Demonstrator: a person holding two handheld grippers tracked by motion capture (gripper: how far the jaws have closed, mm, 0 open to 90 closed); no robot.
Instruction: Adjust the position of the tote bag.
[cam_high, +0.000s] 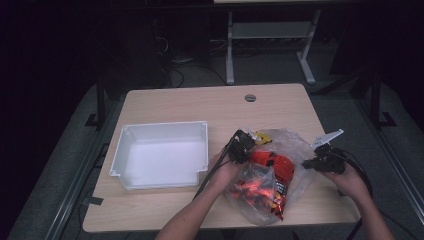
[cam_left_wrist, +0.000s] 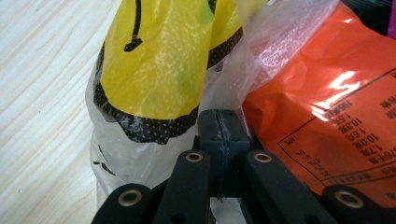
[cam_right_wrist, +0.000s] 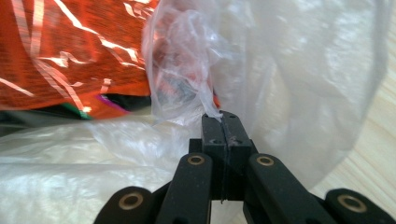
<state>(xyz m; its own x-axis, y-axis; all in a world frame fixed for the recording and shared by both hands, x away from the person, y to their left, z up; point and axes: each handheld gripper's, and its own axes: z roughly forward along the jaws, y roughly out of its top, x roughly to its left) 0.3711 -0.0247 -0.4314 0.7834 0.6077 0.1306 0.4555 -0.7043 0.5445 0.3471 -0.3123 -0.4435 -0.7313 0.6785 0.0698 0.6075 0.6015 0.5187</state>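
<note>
A clear plastic bag (cam_high: 295, 145) lies on the wooden table (cam_high: 200, 105), right of centre, with an orange snack packet (cam_high: 270, 175) and a yellow packet (cam_high: 262, 137) inside it. My left gripper (cam_high: 244, 145) is at the bag's left edge, its jaws shut on the clear film (cam_left_wrist: 224, 79) between the yellow packet (cam_left_wrist: 163, 60) and the orange packet (cam_left_wrist: 327, 102). My right gripper (cam_high: 316, 161) is at the bag's right edge, shut on a bunched fold of the film (cam_right_wrist: 205, 93); the orange packet (cam_right_wrist: 70, 51) lies behind it.
A white rectangular tray (cam_high: 162, 131) stands to the left of the bag, with nothing in it. A round cable hole (cam_high: 250, 97) sits near the table's far edge. Beyond the table are dark floor and a white desk frame (cam_high: 270, 35).
</note>
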